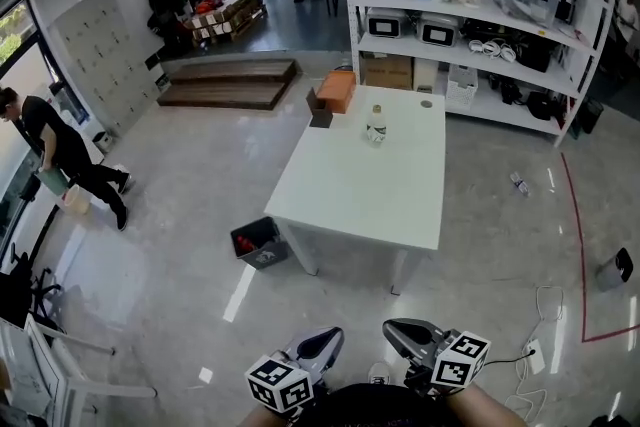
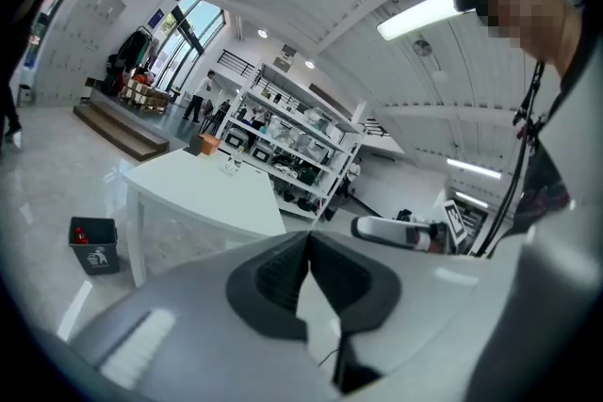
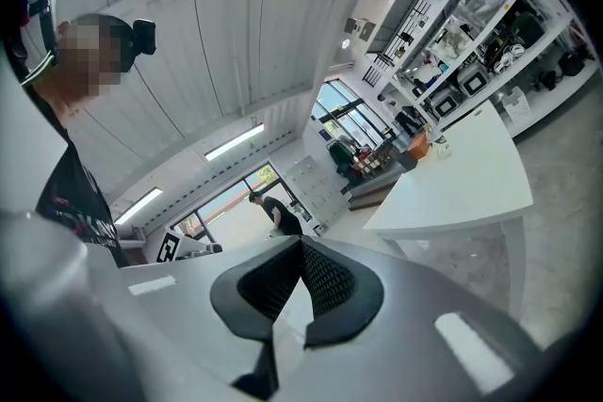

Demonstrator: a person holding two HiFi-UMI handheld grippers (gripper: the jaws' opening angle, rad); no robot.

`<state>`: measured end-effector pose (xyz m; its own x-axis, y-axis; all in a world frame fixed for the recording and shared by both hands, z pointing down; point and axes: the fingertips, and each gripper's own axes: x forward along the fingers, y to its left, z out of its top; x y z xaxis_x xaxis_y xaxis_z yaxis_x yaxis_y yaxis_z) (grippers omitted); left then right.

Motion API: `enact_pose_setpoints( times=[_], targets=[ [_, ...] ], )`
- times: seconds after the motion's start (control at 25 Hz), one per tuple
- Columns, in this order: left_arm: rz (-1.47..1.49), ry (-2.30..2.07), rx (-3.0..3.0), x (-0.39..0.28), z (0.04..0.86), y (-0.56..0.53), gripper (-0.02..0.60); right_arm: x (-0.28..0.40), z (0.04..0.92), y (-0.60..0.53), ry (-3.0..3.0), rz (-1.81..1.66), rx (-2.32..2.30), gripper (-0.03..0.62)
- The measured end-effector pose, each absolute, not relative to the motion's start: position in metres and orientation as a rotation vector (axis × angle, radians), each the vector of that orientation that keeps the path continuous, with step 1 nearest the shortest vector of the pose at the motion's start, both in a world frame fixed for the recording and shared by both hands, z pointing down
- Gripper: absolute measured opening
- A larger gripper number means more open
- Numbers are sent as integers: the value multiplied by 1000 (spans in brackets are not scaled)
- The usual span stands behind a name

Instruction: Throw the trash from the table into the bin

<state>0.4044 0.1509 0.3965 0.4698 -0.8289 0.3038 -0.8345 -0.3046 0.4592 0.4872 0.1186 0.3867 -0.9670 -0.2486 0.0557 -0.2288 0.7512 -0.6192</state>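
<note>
Head view shows the one clear piece of trash: a small see-through plastic bottle (image 1: pixel 375 126) standing upright on the far half of the white tabletop (image 1: pixel 400 205). It has bare surface all round it. An orange box (image 1: pixel 337 90) and a smaller dark box (image 1: pixel 320 110) sit near it at the far left corner. The bin (image 1: pixel 262 243) is on the floor beside the near left leg of the tabletop, with something red already inside.

The left claw (image 1: pixel 320 347) and the right claw (image 1: pixel 410 335) are both low at the bottom of the view, close to the person's body and well apart from the tabletop. In each gripper view the two pads meet at the tips with nothing between them, so both claws are closed and empty.

The bottle will likely be light, with thin, smooth walls. Whether any liquid is left inside is too small to tell. Being tall and narrow, it should tip at a slight knock, so the claw must be opened wide before it comes near. The best hold is probably across the middle of the body, squeezed only enough to stop it sliding. A hard pinch could buckle the plastic and squirt it out of the pads. Gripping the neck just under the cap is a stiffer alternative.
</note>
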Motion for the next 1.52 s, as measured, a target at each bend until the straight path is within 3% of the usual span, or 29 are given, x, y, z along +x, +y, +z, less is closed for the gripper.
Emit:
enact_pose_setpoints(
  times=[0.76,1.52],
  targets=[
    [3,-1467,2091,408,399,117,9,492,395,76,2926,-1054,-288,0],
    [0,-1284,2229,271,395,54,9,374,381,16,2845,-984,-678,0]
  ],
)
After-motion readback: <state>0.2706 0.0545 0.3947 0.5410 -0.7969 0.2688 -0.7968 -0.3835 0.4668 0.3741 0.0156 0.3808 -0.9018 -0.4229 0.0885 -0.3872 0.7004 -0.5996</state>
